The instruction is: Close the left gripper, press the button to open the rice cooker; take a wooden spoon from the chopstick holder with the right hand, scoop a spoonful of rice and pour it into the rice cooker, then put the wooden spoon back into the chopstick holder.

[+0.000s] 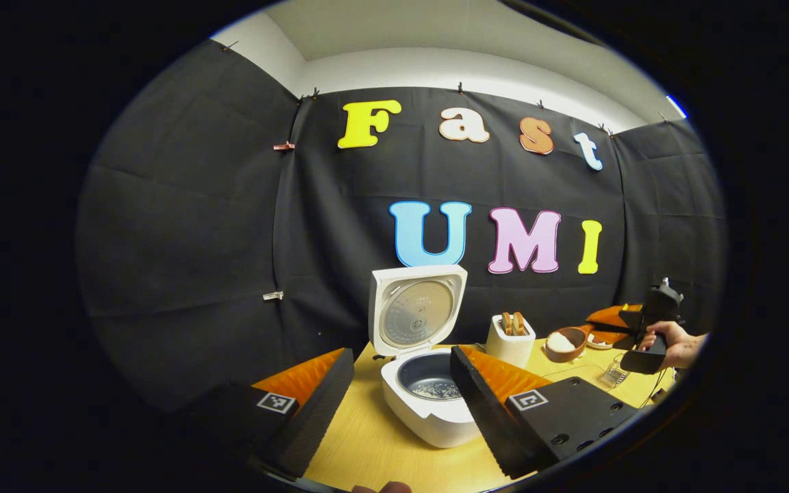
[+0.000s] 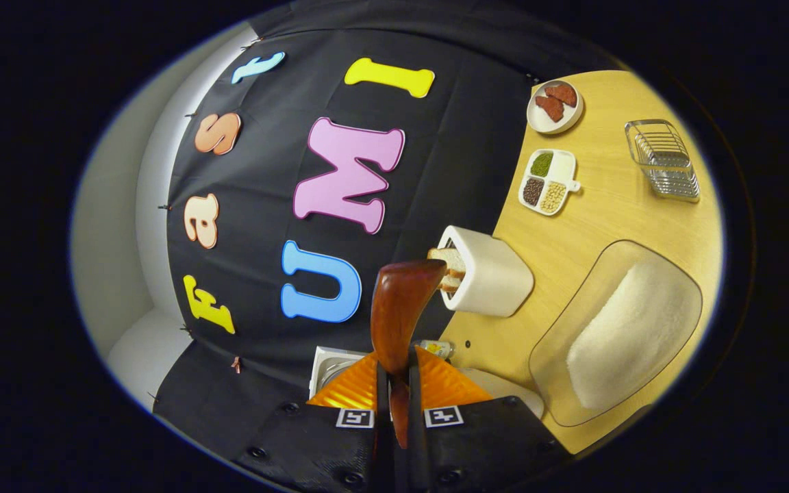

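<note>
The white rice cooker (image 1: 429,418) stands open on the table, lid (image 1: 416,315) upright, with some rice in its dark pot (image 1: 435,389). My left gripper (image 1: 401,352) is open, one finger on each side of the cooker, holding nothing. Right of the cooker stands the white chopstick holder (image 1: 509,341). Further right, a hand (image 1: 675,344) holds my right gripper (image 1: 596,327), shut on the wooden spoon (image 1: 564,342), whose bowl carries white rice. In the right gripper view the gripper (image 2: 396,359) clamps the spoon (image 2: 401,301) by its handle, near the holder (image 2: 494,279); this view is rolled sideways.
A clear tray of rice (image 2: 620,335) lies on the wooden table (image 2: 600,219). Beyond it are a wire rack (image 2: 665,161), a divided dish of beans (image 2: 548,181) and a small plate of brown pieces (image 2: 554,104). A small bottle (image 2: 435,349) stands by the cooker.
</note>
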Motion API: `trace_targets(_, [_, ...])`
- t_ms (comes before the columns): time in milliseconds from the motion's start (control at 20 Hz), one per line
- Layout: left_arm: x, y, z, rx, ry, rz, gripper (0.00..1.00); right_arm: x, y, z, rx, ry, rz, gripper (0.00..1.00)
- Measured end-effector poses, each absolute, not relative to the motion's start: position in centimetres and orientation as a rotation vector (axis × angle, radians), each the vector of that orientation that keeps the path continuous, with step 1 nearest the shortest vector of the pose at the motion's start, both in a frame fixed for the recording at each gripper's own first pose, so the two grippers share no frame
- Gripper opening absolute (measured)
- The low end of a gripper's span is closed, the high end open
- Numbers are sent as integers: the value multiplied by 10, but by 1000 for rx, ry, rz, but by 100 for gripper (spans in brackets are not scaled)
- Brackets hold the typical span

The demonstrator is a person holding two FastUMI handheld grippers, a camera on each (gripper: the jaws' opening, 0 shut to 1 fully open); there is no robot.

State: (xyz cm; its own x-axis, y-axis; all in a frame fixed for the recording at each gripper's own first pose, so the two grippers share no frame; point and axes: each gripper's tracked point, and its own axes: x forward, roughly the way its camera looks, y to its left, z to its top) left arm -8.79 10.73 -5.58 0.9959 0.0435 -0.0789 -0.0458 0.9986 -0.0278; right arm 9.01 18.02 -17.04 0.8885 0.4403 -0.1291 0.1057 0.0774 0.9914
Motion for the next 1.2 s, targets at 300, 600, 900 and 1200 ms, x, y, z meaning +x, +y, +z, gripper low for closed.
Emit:
trace_targets(300, [-94, 120, -64, -33, 86, 51, 97, 111, 246, -146, 1486, 460, 320, 12])
trace_targets(600, [-97, 140, -75, -46, 99, 79, 97, 122, 304, -146, 1390, 491, 351, 12])
trace_targets(900, [-99, 154, -80, -64, 105, 100, 99, 130, 345, -152, 1171, 501, 388, 12])
trace_targets(1200, [-104, 164, -88, -65, 111, 107, 98, 136, 360, -164, 1043, 513, 378, 12])
